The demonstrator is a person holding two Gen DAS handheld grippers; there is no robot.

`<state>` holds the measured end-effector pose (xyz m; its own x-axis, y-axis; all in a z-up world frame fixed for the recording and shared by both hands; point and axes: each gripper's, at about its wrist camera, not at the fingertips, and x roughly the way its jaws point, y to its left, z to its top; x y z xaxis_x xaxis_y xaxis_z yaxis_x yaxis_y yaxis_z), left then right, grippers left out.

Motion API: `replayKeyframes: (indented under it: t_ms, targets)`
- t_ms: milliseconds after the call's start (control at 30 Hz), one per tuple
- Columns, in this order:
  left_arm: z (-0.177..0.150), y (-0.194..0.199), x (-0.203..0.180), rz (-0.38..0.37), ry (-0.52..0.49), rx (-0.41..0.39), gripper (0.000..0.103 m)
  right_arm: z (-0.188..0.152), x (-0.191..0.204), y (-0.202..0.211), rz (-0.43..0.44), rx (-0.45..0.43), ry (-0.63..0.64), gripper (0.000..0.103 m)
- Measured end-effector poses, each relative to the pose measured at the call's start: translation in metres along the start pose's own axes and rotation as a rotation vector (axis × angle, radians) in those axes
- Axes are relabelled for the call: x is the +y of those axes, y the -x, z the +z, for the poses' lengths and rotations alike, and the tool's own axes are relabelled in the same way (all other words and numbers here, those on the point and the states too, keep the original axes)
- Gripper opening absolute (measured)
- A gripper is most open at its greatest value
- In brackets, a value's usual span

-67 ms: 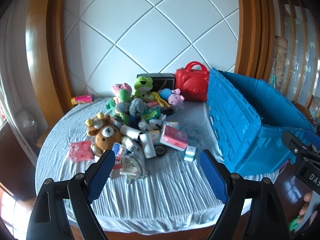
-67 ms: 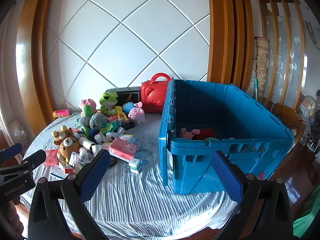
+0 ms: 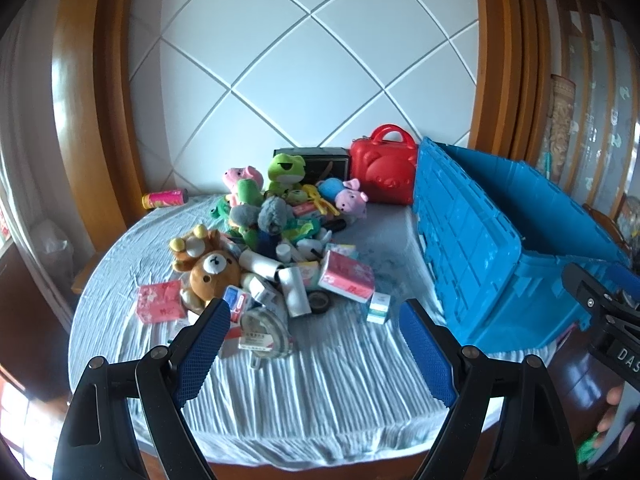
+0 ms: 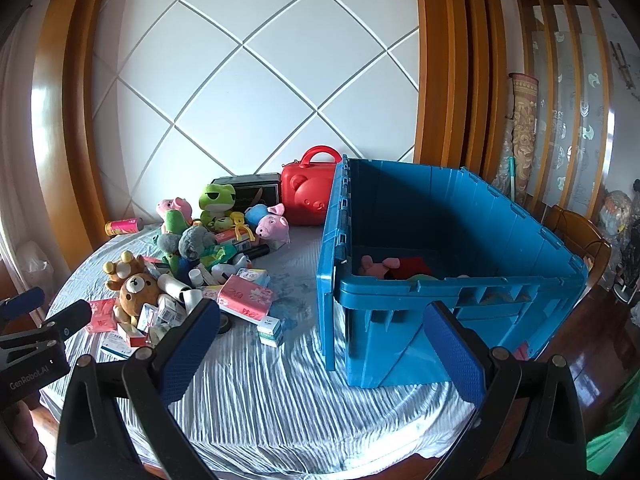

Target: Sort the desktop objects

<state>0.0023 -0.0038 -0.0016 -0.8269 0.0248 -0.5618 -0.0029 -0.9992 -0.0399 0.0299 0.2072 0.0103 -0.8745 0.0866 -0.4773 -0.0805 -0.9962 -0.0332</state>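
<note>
Your left tongs and right tongs: both spread, empty, above the table. Toy pile: centre-left on the wrinkled cloth. Blue crate: right, long axis running toward the quilted wall.

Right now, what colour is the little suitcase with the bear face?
Red; the suitcase shows best in the right wrist view.

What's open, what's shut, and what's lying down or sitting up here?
Left claw: open, empty.
Right claw: open, empty.
Big blue plastic crate: open, toys inside.
Red bear-face case: shut, upright.
Green frog plush: sitting up.
Pink can: on its side.
</note>
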Motion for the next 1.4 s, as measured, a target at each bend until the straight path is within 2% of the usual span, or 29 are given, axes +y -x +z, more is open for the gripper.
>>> replayKeyframes:
  t_ms: [233,367,1400]
  targets:
    - [-0.004,0.006,0.001,-0.001,-0.011,-0.042,0.087,-0.001,0.002,0.002,0.003,0.003,-0.005,0.103]
    - [0.003,0.005,-0.001,0.005,-0.018,-0.020,0.087,-0.001,0.001,0.001,0.004,0.003,-0.006,0.103]
    - [0.000,0.000,0.001,0.017,-0.026,-0.012,0.087,-0.002,0.001,0.001,0.005,0.006,-0.002,0.103]
